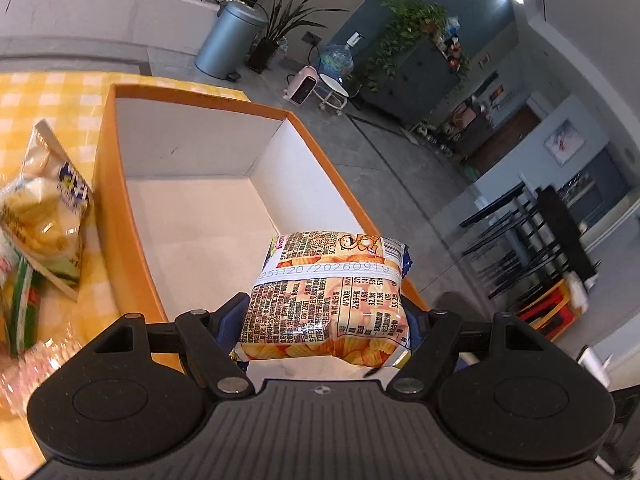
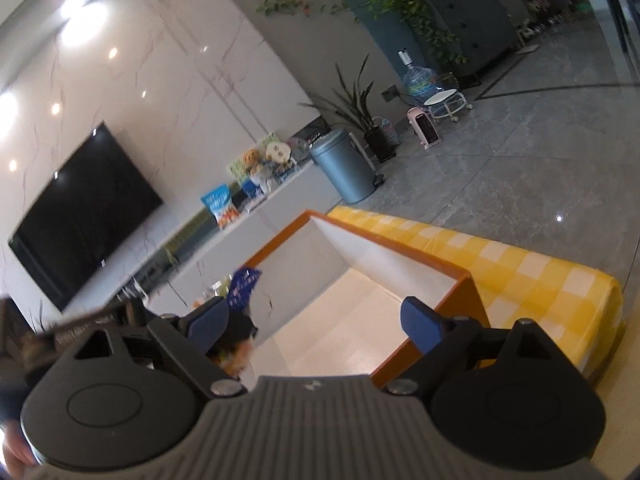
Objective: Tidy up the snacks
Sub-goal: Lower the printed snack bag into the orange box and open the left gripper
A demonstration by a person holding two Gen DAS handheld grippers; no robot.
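Orange-walled box (image 1: 120, 200) is receiving snacks: the left gripper (image 1: 326, 320) is pinching a chip packet (image 1: 328, 300) above its floor; lowering and releasing comes next. The right gripper (image 2: 316, 324) is hovering, jaws spread.

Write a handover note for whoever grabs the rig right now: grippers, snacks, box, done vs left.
Left gripper: shut on the orange chip bag, held over the near end of the orange box.
Right gripper: open, holding nothing, hovering over the same box.
Box: sits on the yellow checked cloth; the white floor in view is bare.
Other snacks: a yellow puff bag and a green-striped packet lie on the cloth to the left of the box.
Done: one bag picked up.
Left: release the chip bag into the box, then likely load the remaining snacks.
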